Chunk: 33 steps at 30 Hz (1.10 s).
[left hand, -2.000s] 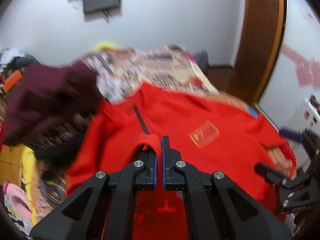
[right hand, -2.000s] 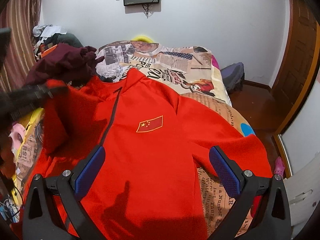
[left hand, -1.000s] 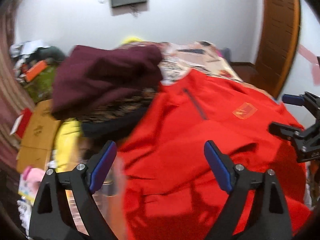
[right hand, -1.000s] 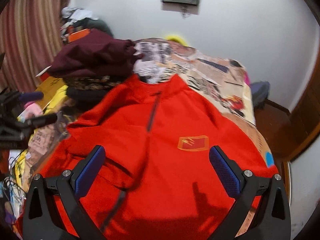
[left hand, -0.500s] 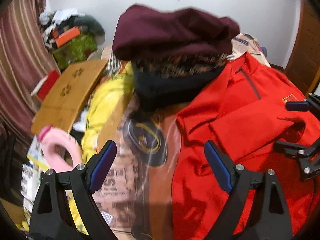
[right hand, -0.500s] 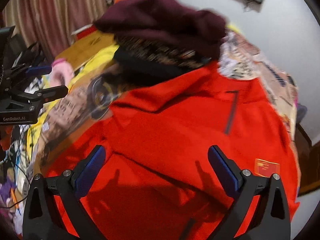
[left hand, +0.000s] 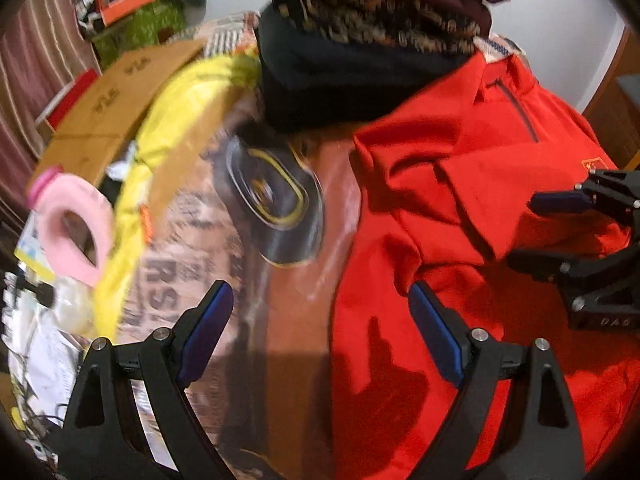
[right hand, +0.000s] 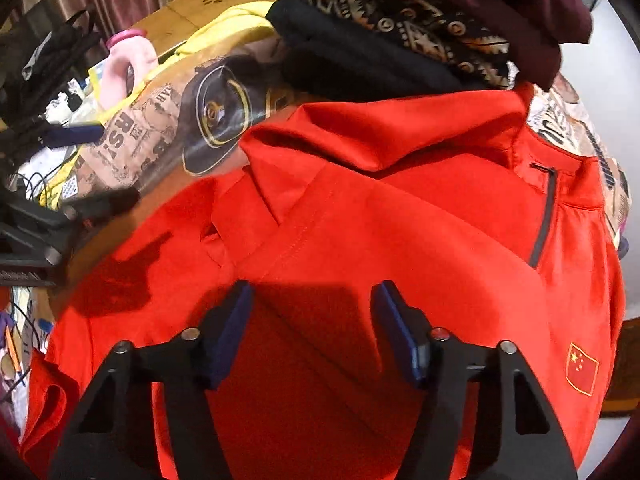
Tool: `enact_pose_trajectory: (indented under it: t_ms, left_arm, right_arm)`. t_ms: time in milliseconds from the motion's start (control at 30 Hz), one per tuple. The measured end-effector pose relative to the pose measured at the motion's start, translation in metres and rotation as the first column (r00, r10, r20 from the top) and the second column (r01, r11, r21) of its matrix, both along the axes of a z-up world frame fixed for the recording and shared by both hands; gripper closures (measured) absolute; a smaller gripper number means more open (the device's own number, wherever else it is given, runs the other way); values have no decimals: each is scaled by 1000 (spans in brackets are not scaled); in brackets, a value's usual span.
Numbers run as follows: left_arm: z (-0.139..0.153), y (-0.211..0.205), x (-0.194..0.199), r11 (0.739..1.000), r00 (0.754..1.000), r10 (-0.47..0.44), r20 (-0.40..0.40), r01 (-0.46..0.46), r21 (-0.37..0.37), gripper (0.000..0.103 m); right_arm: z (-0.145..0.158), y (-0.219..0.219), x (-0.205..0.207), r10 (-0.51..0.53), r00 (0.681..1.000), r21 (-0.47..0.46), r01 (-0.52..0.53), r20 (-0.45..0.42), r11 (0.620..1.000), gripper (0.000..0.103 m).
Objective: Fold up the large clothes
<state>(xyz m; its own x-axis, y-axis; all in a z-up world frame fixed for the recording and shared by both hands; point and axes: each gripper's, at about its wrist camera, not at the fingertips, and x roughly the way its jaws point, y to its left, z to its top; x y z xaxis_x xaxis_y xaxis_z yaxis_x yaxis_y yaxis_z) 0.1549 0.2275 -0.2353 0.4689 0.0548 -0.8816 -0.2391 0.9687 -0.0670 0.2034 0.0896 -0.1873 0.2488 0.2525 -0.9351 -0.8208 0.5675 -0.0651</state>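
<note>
A large red jacket (right hand: 400,220) with a dark zip and a small flag badge lies spread on the newspaper-print bedsheet (left hand: 192,240). One sleeve (left hand: 472,184) is folded across its chest. My left gripper (left hand: 318,300) hangs open over the jacket's left edge, one finger above the sheet and the other above red cloth. My right gripper (right hand: 312,296) points down at the folded sleeve. Its jaws are closing, with red fabric below and between them, and the pads are not pressing on it. Each gripper also shows in the other's view: right gripper (left hand: 528,230), left gripper (right hand: 108,166).
A stack of folded clothes (right hand: 400,20), maroon on patterned on black, sits at the jacket's collar end. Beside the bed lie a yellow garment (left hand: 180,120), a pink bottle (left hand: 76,224), flat cardboard (left hand: 108,104) and tangled cables (right hand: 32,184). A striped curtain (left hand: 24,60) hangs behind.
The left gripper let go of the sleeve, which now lies folded on the chest. Both grippers swung left and sank toward the jacket. The right jaws have narrowed.
</note>
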Motion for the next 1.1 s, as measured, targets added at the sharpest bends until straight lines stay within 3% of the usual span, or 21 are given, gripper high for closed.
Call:
enact_pose_trajectory:
  t_ms: [133,200,400,667,900,1100]
  left_arm:
    - [-15,-7,7,1000,1000,-10,-26,9,-29,14]
    - [-19,-12,13,998,999,-28,-28,27,-51,14]
    - [-27,-28,27,997,997,-66,-44,65,-39,14]
    - [-40,-37,46,997,994,-78,-77,77,-11,14]
    - [-39,-33,53,991,998,16,-58,-8,136,14]
    - [-26,-6,47,977,989,151,-10,-147,154,14]
  right_arm:
    - [-3,1,3,6,999,14,-5,-33,1000,74]
    - [-7,4,1,16,1000,-3,-16,-27,1000,94]
    - [2,-2,1,-19,999,36,18,33,999,98]
    - [83,-40,30,-190,973,261,151,133,953,98]
    - [163,-107,51,-373,891,422,243,258,873,98]
    - [188,-174,67,-534,792,500,349,294,793,98]
